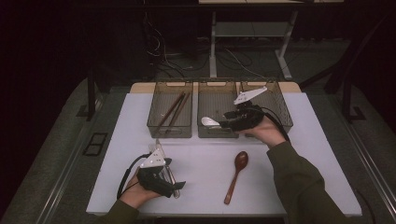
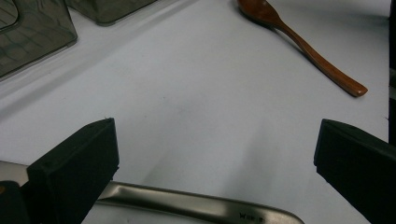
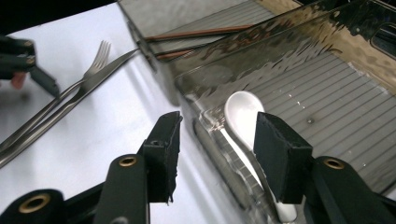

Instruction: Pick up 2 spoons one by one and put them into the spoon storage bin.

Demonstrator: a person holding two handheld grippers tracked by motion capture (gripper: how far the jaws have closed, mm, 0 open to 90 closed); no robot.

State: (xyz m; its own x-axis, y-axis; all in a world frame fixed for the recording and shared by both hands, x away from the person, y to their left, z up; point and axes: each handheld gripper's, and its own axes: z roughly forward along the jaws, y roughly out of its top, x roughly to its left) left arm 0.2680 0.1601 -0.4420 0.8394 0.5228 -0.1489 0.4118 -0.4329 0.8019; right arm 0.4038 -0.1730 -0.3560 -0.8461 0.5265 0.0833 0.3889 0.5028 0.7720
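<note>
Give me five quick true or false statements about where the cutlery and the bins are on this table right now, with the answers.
1. The white spoon lies in the middle bin. True.
2. The wooden spoon sits inside the right bin. False: it lies on the white table, in front of the bins.
3. The left bin holds chopsticks. True.
4. The right tongs are clamped on the white spoon. False: their jaws stand apart, and the spoon lies in the bin beyond them.
5. A metal fork and knife lie on the table near the left tongs. True.
</note>
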